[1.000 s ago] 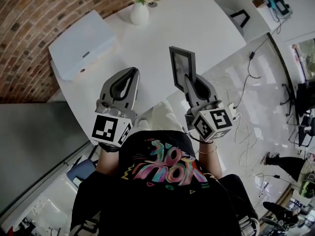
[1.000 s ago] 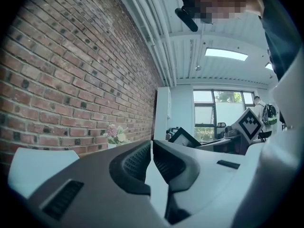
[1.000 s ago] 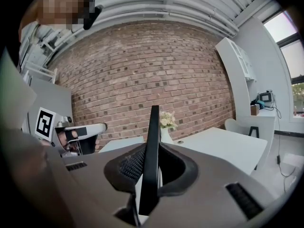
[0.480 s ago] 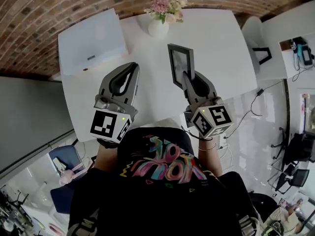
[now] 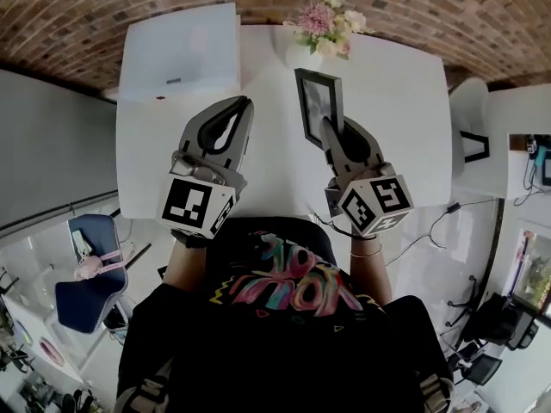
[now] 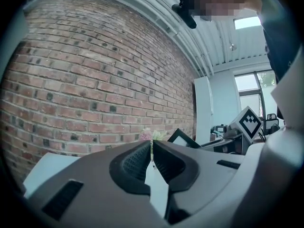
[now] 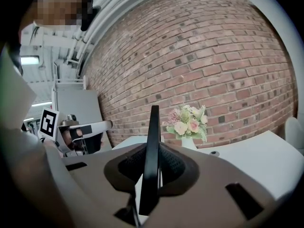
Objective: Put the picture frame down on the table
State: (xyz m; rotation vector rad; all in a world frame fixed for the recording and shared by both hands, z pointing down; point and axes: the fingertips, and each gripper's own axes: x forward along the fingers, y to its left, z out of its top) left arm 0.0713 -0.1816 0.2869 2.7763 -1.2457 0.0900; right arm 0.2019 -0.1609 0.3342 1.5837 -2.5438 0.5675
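Observation:
The black picture frame (image 5: pixel 318 103) stands upright on edge above the white table (image 5: pixel 396 101), and my right gripper (image 5: pixel 330 126) is shut on its lower edge. In the right gripper view the frame (image 7: pixel 153 122) shows edge-on as a dark vertical bar between the jaws of the right gripper (image 7: pixel 152 150). My left gripper (image 5: pixel 242 103) hovers to the frame's left over the table, shut with nothing in it. In the left gripper view its jaws meet at the tips of the left gripper (image 6: pixel 151 144), and a corner of the frame (image 6: pixel 182 137) shows to the right.
A white vase of pink and cream flowers (image 5: pixel 325 29) stands at the table's far edge, just beyond the frame, against the brick wall (image 5: pixel 430 7). A flat white box (image 5: pixel 181 52) lies at the far left. A blue chair (image 5: pixel 84 282) stands left of the table.
Both grippers have swung round with the person, so the table now lies square ahead. The frame, still gripped upright, has come closer to the vase. The left gripper stays shut.

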